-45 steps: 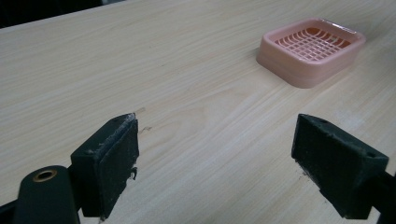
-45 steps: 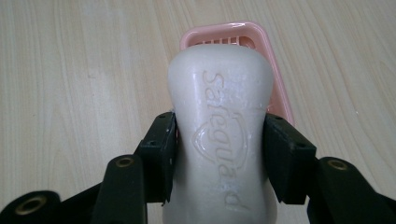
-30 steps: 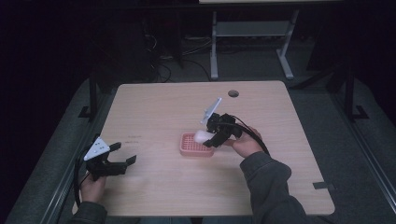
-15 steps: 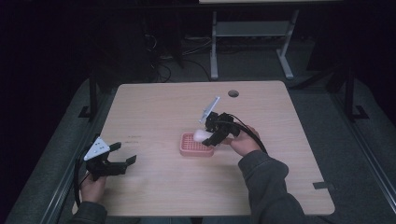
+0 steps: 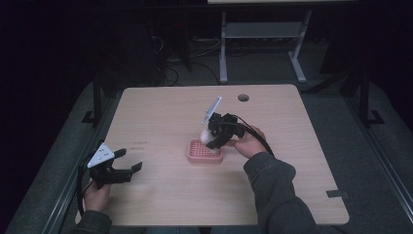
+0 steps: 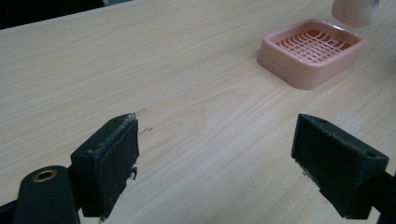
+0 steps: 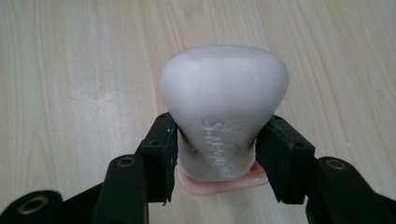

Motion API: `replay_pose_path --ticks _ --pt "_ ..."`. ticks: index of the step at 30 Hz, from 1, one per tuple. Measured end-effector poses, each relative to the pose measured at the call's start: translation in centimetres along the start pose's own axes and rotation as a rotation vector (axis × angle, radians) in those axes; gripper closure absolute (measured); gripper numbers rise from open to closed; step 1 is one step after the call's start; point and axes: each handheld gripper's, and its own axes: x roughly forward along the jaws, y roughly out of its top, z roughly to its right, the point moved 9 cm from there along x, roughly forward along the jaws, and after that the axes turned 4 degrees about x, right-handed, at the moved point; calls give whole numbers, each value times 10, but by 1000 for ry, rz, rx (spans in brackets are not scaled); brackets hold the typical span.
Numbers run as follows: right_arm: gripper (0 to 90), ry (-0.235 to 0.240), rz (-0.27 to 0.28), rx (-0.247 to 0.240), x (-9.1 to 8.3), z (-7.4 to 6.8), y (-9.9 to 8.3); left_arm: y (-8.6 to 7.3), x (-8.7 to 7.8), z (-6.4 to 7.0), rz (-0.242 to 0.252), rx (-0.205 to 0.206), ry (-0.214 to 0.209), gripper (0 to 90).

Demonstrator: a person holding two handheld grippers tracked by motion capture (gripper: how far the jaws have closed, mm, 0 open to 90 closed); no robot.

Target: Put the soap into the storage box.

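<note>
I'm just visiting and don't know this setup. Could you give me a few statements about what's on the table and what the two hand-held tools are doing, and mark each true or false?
1. The right tool is clamped on a pale bar of soap. True.
2. The left tool is holding the pink soap dish. False: its jaws stand wide apart with nothing between them, and the dish sits farther off on the table.
3. The soap is lying flat in the dish. False: it is held above the dish's edge, gripped by the right tool.
4. The dish has a grid-patterned floor. True.
5. The left tool is near the table's left edge. True.
</note>
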Motion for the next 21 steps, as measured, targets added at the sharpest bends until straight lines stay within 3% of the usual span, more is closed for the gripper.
replay_pose_path --ticks 8,21 --pt "489 5 -3 -13 7 0 11 0 0 0 2 1 -1 143" --pt "489 5 -93 14 28 7 1 0 0 0 0 1 0 144"
